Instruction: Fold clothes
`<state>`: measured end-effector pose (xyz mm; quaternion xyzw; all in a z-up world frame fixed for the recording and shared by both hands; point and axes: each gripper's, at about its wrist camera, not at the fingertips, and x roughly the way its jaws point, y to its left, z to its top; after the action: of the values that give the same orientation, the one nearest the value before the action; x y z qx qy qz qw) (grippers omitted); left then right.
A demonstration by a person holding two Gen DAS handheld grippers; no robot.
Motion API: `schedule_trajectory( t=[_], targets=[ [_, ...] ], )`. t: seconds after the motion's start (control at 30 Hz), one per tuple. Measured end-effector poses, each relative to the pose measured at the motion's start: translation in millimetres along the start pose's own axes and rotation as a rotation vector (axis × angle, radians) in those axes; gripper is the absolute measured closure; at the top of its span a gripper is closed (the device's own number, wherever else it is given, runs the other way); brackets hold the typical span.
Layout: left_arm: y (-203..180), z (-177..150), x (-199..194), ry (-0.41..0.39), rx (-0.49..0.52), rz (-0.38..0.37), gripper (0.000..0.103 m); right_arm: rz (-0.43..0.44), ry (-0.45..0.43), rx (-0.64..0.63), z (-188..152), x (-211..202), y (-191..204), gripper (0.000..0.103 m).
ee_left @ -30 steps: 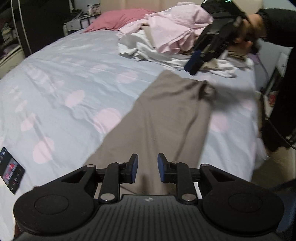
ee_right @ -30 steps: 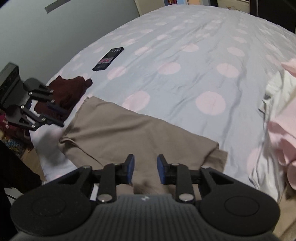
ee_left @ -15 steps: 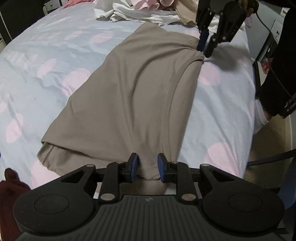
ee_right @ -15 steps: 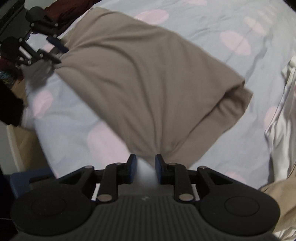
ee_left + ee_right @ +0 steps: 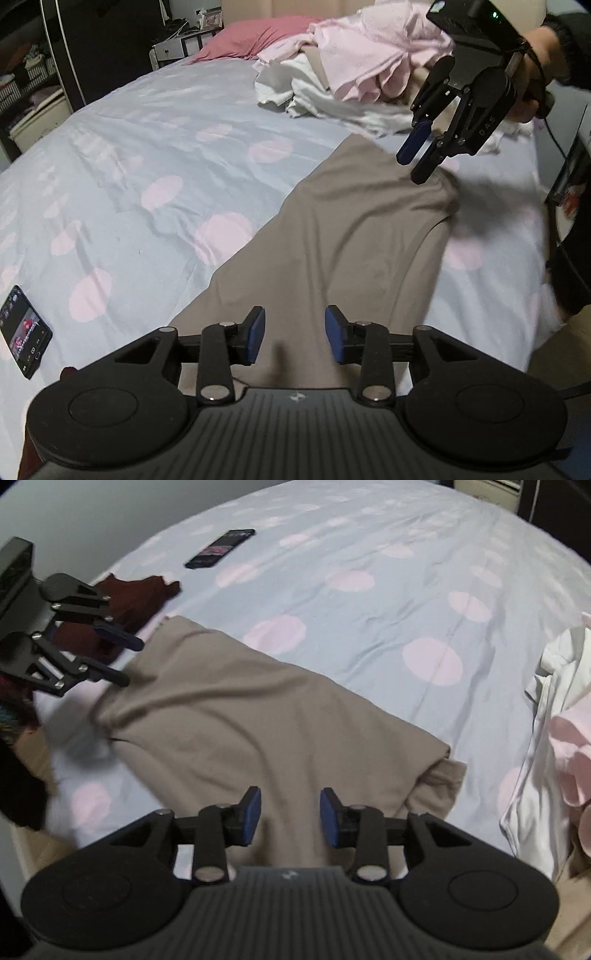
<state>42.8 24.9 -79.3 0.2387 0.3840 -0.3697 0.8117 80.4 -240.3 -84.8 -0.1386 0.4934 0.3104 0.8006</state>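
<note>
A taupe garment lies folded lengthwise on the polka-dot bed; it also shows in the right wrist view. My left gripper is open and empty, just above the garment's near end. My right gripper is open and empty above the garment's other end. In the left wrist view the right gripper hovers over the far corner. In the right wrist view the left gripper hovers by the far edge.
A pile of pink and white clothes lies at the head of the bed, with a pink pillow behind. A phone lies on the sheet. A dark red garment sits near the bed's corner. The bed edge is to the right.
Both grippers have opened wider and lifted off the garment's ends. The garment now lies flat on the bed.
</note>
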Motion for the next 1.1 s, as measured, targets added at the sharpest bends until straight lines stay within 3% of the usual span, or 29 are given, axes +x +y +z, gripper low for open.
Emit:
schedule_trajectory(
  t=[0.17,0.4,0.53,0.73,0.77,0.8,0.83,0.87,0.97,1.1],
  targets=[
    [21,-4,10,0.057,-0.105,0.077,0.070,-0.156,-0.019,0.071,7,8,-6,0.065],
    [57,-32,5,0.108,-0.297,-0.031,0.070,-0.111,-0.032,0.275,-12,-1,-56,0.064],
    [67,-37,13,0.104,-0.419,-0.085,0.070,-0.036,-0.025,0.390,-19,8,-72,0.063],
    [76,-31,24,0.113,-0.519,-0.112,0.069,-0.011,-0.021,0.416,-15,17,-70,0.064],
    [78,-31,25,0.101,-0.543,-0.126,0.069,-0.008,-0.022,0.419,-15,18,-71,0.066],
    [81,-31,25,0.089,-0.569,-0.144,0.069,-0.008,-0.023,0.420,-16,18,-72,0.075],
    [83,-31,25,0.078,-0.592,-0.159,0.085,-0.007,-0.023,0.422,-16,18,-73,0.091],
    [85,-32,27,0.077,-0.612,-0.159,0.103,-0.006,-0.023,0.423,-17,18,-74,0.094],
    [93,-34,31,0.095,-0.676,-0.141,0.103,-0.003,-0.024,0.428,-19,17,-76,0.097],
    [95,-37,29,0.105,-0.659,-0.120,0.103,0.000,-0.025,0.434,-21,17,-80,0.098]
  ],
)
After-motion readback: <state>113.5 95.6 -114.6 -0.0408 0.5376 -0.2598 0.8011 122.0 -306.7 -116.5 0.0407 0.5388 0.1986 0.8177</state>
